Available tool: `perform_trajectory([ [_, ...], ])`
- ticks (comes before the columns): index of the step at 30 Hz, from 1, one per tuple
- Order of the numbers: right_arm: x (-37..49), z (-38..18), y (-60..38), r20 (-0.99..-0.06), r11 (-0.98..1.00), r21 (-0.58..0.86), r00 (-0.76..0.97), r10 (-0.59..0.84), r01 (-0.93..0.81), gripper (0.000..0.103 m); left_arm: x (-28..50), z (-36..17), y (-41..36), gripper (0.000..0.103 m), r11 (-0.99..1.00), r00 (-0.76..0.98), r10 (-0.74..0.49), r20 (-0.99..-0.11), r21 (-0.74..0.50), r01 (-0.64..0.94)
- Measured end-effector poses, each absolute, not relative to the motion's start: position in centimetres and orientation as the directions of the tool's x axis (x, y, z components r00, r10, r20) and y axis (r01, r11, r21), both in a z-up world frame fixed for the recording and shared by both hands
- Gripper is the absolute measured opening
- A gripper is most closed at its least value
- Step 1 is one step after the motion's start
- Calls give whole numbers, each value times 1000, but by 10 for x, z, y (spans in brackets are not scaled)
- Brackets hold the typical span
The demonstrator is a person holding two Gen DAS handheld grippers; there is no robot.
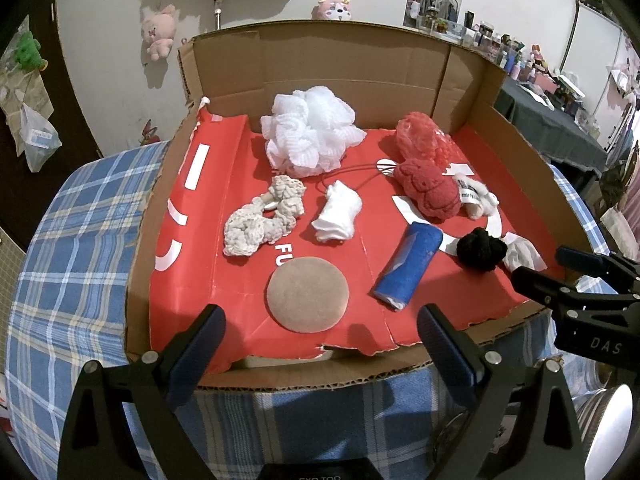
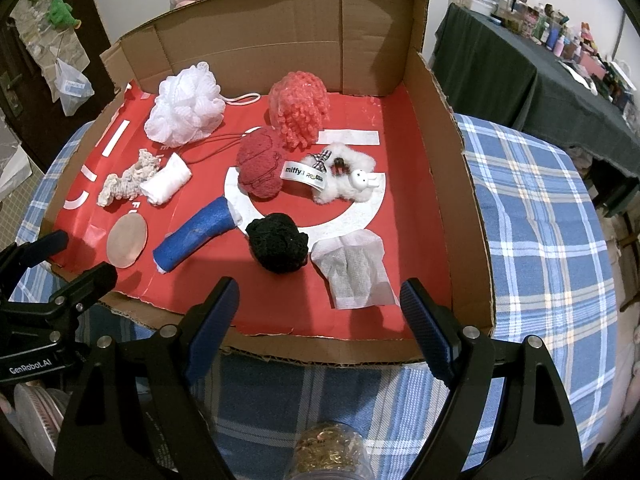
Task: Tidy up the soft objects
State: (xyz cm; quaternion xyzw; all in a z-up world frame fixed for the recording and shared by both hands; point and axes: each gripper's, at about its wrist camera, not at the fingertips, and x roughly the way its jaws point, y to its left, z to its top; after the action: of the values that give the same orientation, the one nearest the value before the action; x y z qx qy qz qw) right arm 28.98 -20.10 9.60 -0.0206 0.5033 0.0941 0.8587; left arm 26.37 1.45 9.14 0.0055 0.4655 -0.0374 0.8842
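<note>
An open cardboard box [image 1: 476,80] [image 2: 468,200] with a red floor holds several soft objects: a white mesh puff [image 1: 312,132] [image 2: 186,106], a coral curly sponge [image 2: 298,110], a red plush [image 1: 430,192] [image 2: 258,168], a cream knit piece [image 1: 260,216], a rolled white cloth [image 1: 338,212], a blue roll [image 1: 408,266] [image 2: 194,238], a black knit ball [image 1: 480,248] [image 2: 278,242], a tan round pad [image 1: 308,294], a white fluffy scrunchie [image 2: 344,178] and a white sachet [image 2: 354,272]. My left gripper [image 1: 320,332] and right gripper [image 2: 320,300] hover open and empty at the box's front edge.
The box sits on a blue plaid tablecloth [image 1: 72,264] [image 2: 536,240]. A dark-covered table with many small items [image 2: 520,60] stands at the back right. Plush toys hang on the wall [image 1: 158,32]. A jar of gold bits [image 2: 328,452] sits below the right gripper.
</note>
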Motion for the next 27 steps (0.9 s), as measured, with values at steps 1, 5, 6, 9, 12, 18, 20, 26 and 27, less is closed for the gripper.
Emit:
perform_trajectory([
  [1, 290, 96, -201, -868, 981, 61, 475, 142, -182, 82, 264, 91, 15, 98, 997, 564, -61, -824, -25, 71],
  [5, 290, 96, -202, -869, 982, 61, 475, 141, -181, 82, 264, 91, 15, 98, 997, 564, -62, -823, -26, 71],
  [6, 290, 96, -202, -869, 982, 61, 475, 142, -181, 82, 263, 92, 15, 98, 997, 564, -62, -823, -27, 71],
  [9, 290, 96, -202, -868, 982, 61, 475, 142, -181, 82, 263, 92, 15, 98, 997, 564, -63, -823, -30, 69],
  [12, 290, 96, -202, -869, 981, 62, 474, 142, -182, 82, 263, 91, 15, 98, 997, 564, -64, -823, -33, 67],
  [18, 289, 97, -199, -865, 980, 45, 483, 135, -193, 82, 261, 93, 18, 98, 997, 569, -79, -819, -54, 61],
  [20, 287, 100, -199, -856, 981, 43, 499, 134, -190, 82, 258, 97, 20, 98, 997, 583, -81, -809, -63, 50],
  [26, 276, 129, -210, -821, 984, 53, 554, 139, -168, 82, 235, 137, 36, 98, 995, 663, -88, -744, -103, 16],
  [27, 272, 137, -213, -809, 985, 53, 571, 137, -162, 82, 229, 144, 39, 98, 995, 678, -82, -731, -101, 11],
])
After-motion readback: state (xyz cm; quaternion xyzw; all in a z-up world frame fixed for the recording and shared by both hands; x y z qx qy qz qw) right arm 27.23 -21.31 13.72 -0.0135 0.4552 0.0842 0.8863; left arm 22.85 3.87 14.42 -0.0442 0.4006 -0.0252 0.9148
